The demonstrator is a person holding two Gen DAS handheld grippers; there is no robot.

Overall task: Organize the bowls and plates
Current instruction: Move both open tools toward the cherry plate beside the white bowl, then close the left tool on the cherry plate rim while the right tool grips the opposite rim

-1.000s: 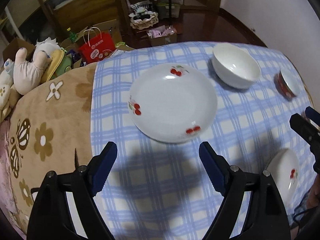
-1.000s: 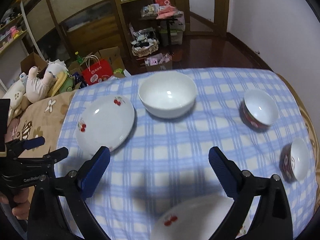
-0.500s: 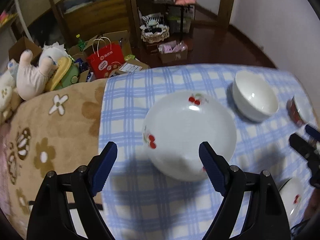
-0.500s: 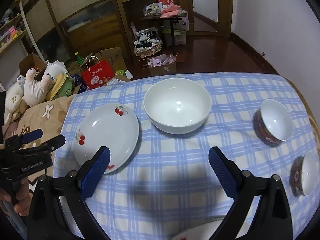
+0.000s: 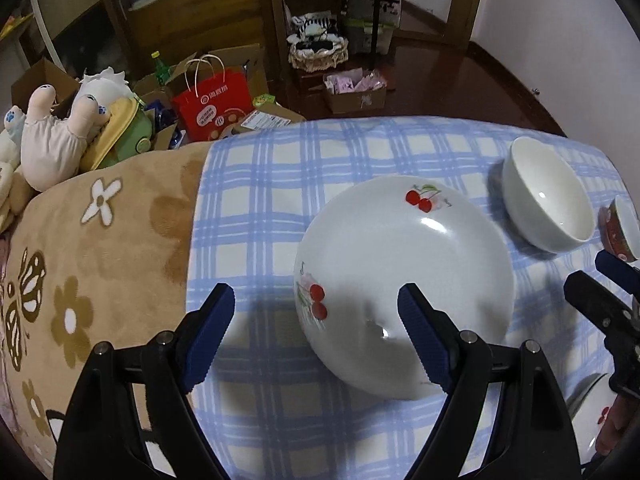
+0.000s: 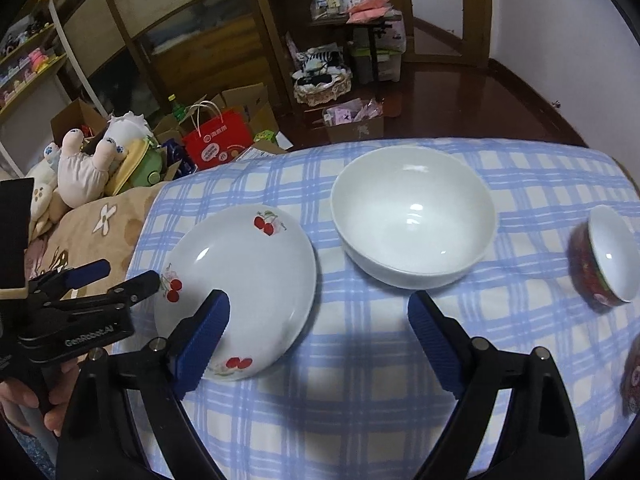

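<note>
Both grippers have dropped closer to the blue checked cloth [image 6: 360, 380] than a second ago. The left gripper [image 5: 316, 336] hangs wide and empty, its right pad now over the cherry plate [image 5: 404, 280], which lay well ahead before. The right gripper [image 6: 318, 338], nothing between its jaws, is closing slightly toward the large white bowl [image 6: 414, 216], with the small red bowl [image 6: 604, 256] off right.

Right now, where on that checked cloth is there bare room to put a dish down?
Bare cloth lies beyond the cherry plate toward the far edge of the checked cloth, and in front of the big white bowl, between it and the red bowl. It is crowded where plate and white bowl nearly meet.
</note>
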